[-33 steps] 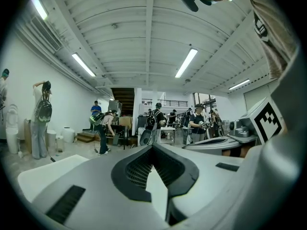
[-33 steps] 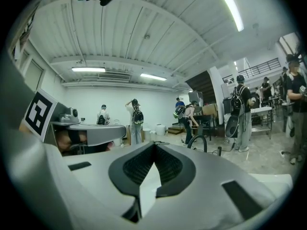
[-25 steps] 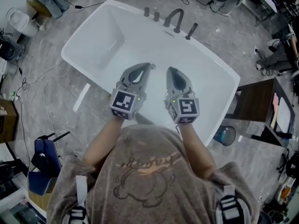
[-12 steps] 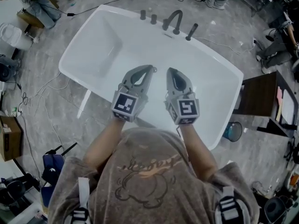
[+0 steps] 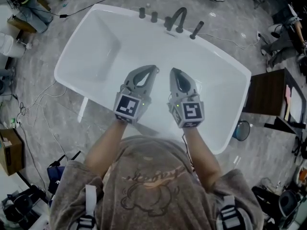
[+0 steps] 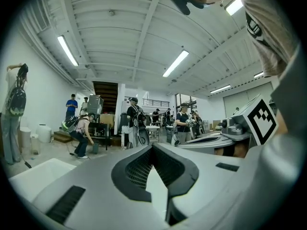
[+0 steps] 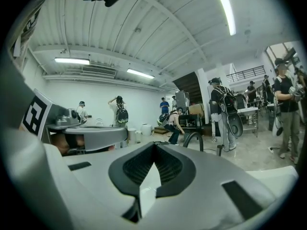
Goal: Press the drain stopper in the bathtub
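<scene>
With the left tongs point(image 5: 154, 69) and right tongs point(image 5: 173, 71) clenched empty over the bathtub point(image 5: 144, 42) and the stopper unseen, a blind press risks missing it.

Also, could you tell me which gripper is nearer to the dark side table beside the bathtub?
Right. The right gripper hovers over the bathtub on the side towards the side table. The left gripper is alongside it, farther from the table.

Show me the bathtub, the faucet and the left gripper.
bathtub point(image 5: 144, 47): head view, bare inner floor.
faucet point(image 5: 182, 21): head view, on the curved spout.
left gripper point(image 5: 153, 69): head view, where its closed tips meet.
</scene>
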The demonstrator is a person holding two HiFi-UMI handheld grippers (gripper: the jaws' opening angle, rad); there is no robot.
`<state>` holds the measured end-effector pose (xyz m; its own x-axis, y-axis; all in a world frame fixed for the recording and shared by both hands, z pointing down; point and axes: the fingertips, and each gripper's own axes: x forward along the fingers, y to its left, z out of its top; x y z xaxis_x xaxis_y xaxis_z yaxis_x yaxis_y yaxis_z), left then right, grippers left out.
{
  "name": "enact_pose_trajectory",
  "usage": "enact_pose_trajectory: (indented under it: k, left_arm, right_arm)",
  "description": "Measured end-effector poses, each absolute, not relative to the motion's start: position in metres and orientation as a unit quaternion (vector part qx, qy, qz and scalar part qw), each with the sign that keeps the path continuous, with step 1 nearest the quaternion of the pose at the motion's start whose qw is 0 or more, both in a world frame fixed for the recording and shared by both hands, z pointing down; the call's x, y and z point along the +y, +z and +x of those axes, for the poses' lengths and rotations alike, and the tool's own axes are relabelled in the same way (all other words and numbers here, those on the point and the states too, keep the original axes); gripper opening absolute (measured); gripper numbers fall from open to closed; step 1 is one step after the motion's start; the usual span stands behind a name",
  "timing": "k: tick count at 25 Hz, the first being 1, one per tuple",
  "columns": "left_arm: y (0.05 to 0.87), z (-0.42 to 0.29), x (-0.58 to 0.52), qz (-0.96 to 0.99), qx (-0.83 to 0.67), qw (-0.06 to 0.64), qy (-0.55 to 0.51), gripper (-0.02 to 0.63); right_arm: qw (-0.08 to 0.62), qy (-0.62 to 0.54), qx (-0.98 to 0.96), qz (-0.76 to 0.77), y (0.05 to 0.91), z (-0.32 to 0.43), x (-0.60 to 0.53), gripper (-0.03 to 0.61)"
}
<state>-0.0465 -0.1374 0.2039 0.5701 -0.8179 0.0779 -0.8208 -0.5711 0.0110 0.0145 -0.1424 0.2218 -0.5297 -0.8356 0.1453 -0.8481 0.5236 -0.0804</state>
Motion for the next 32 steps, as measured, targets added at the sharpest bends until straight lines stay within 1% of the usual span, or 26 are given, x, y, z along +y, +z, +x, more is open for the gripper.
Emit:
enact_pose_trajectory:
  k: [4, 8, 17, 32]
  left_arm:
    - [0.218, -0.054, -0.152, 0.888, -0.458, 0.023, 0.031, 0.003]
    - [0.234, -0.059, -0.165, 0.890, -0.453, 0.034, 0.038, 0.003]
    - [0.274, -0.071, -0.196, 0.897, -0.438, 0.031, 0.042, 0.003]
    - [0.346, -0.088, -0.237, 0.907, -0.417, 0.037, 0.034, 0.003]
  right_arm:
    - [0.067, 0.090, -0.865, 0.490, 0.240, 0.010, -0.154, 0.002]
    - [0.051, 0.084, -0.865, 0.492, 0.251, 0.002, -0.172, 0.002]
    - [0.049, 0.073, -0.864, 0.496, 0.289, -0.010, -0.206, 0.002]
    - [0.074, 0.095, -0.856, 0.502, 0.373, -0.026, -0.244, 0.002]
